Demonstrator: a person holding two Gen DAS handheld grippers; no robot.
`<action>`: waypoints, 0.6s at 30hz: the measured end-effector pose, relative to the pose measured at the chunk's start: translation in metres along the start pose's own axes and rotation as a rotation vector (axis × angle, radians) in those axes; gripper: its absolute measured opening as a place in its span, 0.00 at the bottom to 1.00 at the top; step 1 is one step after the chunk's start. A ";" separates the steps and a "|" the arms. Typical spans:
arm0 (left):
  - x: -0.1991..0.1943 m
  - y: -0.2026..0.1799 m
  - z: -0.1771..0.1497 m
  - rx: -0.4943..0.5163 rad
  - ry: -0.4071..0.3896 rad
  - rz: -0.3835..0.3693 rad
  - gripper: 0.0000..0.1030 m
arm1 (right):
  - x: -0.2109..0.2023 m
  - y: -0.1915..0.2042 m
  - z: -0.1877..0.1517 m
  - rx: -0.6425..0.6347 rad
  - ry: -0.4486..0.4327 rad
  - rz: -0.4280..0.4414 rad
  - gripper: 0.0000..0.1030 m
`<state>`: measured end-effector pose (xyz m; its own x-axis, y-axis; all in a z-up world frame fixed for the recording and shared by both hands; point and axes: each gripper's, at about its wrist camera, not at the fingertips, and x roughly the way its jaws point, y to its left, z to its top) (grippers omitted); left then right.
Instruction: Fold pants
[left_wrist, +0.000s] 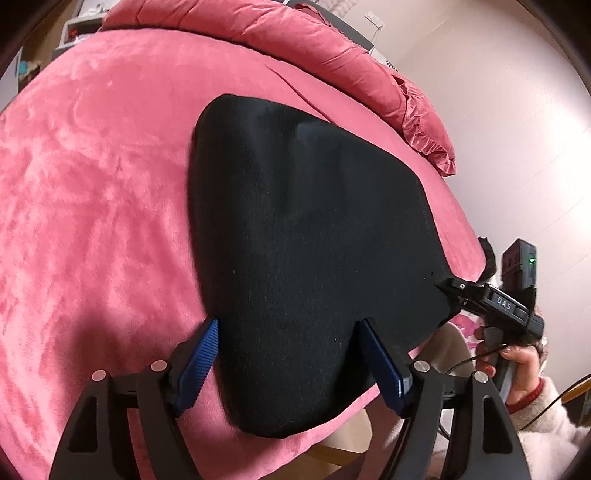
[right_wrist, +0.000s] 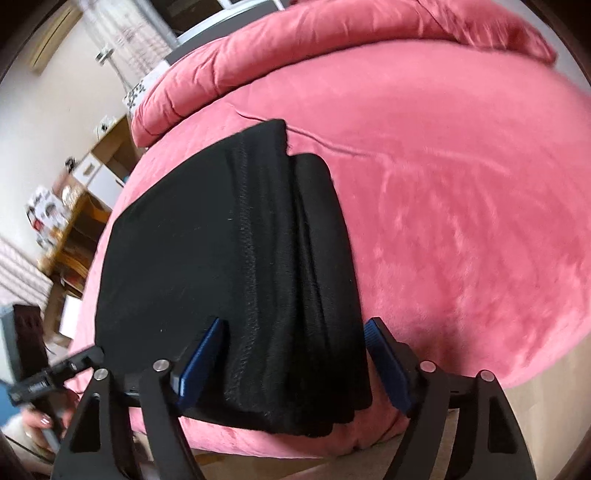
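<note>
Black pants (left_wrist: 303, 236) lie folded into a compact stack on the pink bed cover (left_wrist: 92, 206). My left gripper (left_wrist: 288, 326) stands open over the stack's near corner, its blue pads (left_wrist: 201, 354) spread wide with the cloth lying loose between them. In the right wrist view the pants (right_wrist: 207, 251) show several stacked layers along their right side. My right gripper (right_wrist: 295, 326) is open too, straddling those layered edges near the bed's front edge without pinching them. From the left wrist view the right gripper (left_wrist: 467, 271) sits at the stack's right corner.
A rumpled pink duvet (left_wrist: 332, 55) runs along the far side of the bed. A person's hand (left_wrist: 517, 362) in a fluffy white sleeve holds the right tool past the bed's edge. Wooden shelves (right_wrist: 74, 236) stand by the wall at the left.
</note>
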<state>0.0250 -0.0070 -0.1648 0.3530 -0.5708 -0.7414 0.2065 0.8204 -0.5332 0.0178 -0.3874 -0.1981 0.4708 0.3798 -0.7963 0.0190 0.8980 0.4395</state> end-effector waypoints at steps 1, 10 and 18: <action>0.001 0.002 -0.001 -0.009 0.006 -0.009 0.75 | 0.001 -0.002 -0.001 0.014 0.004 0.014 0.77; 0.022 -0.002 0.012 0.031 0.078 -0.024 0.84 | 0.010 -0.016 -0.004 0.090 0.034 0.124 0.79; 0.026 -0.012 0.006 0.077 0.057 0.021 0.85 | 0.017 -0.013 0.001 0.100 0.036 0.140 0.79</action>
<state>0.0367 -0.0317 -0.1752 0.3056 -0.5529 -0.7752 0.2702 0.8310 -0.4862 0.0268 -0.3928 -0.2168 0.4434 0.5089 -0.7379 0.0441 0.8098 0.5850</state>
